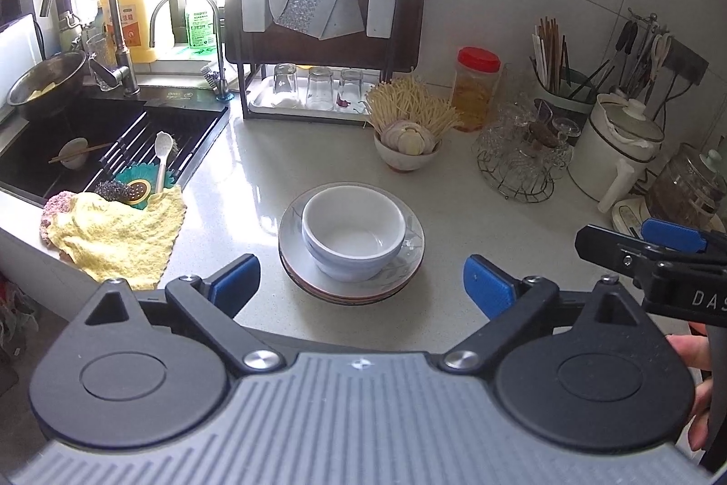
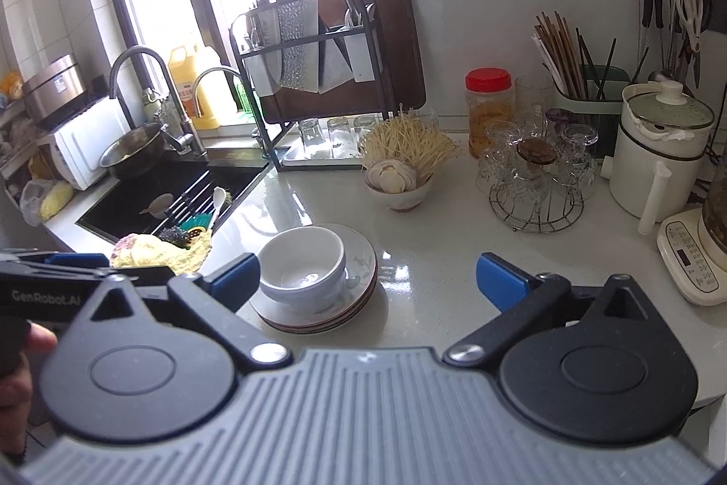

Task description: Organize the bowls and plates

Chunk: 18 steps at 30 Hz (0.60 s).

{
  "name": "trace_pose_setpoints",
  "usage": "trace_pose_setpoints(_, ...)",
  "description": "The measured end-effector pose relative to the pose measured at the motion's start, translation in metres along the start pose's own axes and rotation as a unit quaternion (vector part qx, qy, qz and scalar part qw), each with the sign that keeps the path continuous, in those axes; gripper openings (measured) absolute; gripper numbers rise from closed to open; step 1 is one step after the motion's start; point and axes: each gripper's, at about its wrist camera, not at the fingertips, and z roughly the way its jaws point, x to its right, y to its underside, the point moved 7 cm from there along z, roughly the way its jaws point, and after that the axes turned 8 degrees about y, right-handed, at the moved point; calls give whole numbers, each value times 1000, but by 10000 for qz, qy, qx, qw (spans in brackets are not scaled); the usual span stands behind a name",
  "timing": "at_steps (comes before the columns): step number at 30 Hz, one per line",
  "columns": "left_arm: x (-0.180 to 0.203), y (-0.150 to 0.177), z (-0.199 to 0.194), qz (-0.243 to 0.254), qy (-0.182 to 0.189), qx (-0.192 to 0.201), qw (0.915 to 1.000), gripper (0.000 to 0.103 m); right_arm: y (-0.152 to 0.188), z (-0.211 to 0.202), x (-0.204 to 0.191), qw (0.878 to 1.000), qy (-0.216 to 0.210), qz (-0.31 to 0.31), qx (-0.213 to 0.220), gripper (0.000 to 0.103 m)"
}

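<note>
A: Item one, stacked bowls [image 1: 353, 232]?
B: Sat on a plate stack [image 1: 411, 244] mid-worktop [image 1: 454, 221], toward its front edge.
A: Left gripper [image 1: 361, 285]?
B: Angled downward before the stack, jaws spread wide, nothing gripped.
A: Right gripper [image 2: 368, 280]?
B: Tilted down beside it, likewise released, empty; stack at its left finger.

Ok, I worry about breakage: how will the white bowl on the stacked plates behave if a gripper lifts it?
The white bowl looks glazed and glossy, so probably slippery and breakable. It sits loose on the stacked plates, so it likely lifts free, though a sideways nudge might slide it. Empty, it seems fairly light.
</note>
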Motion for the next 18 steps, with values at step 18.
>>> trace_pose_setpoints(18,-5,-2,9,120,140,-181,9997,98,3,6,-2,9997,204,163,-38,103)
